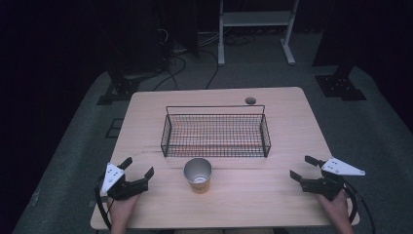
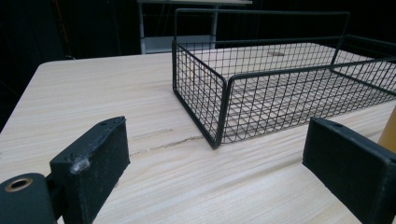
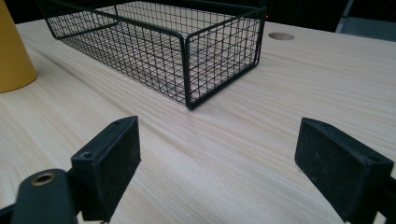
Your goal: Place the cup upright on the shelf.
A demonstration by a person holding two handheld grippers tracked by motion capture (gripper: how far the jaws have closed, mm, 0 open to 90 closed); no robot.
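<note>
So there's a black wire basket point(image 1: 215, 130) sitting mid-counter point(image 1: 292, 195), with a yellow cup point(image 1: 198, 175) upright just in front of it at 6 o'clock, close but not touching as far as I can see. Left gripper point(image 1: 138, 168) is parked at about 8 o'clock from the cup, fingers point(image 2: 93, 163) spread wide with nothing between them. Right gripper point(image 1: 302, 168) is over at 3 o'clock, well apart from the cup, fingers point(image 3: 109, 163) wide open and empty too.

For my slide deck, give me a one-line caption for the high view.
Yellow cup upright before an empty wire basket, open left gripper and right gripper flanking it.
</note>
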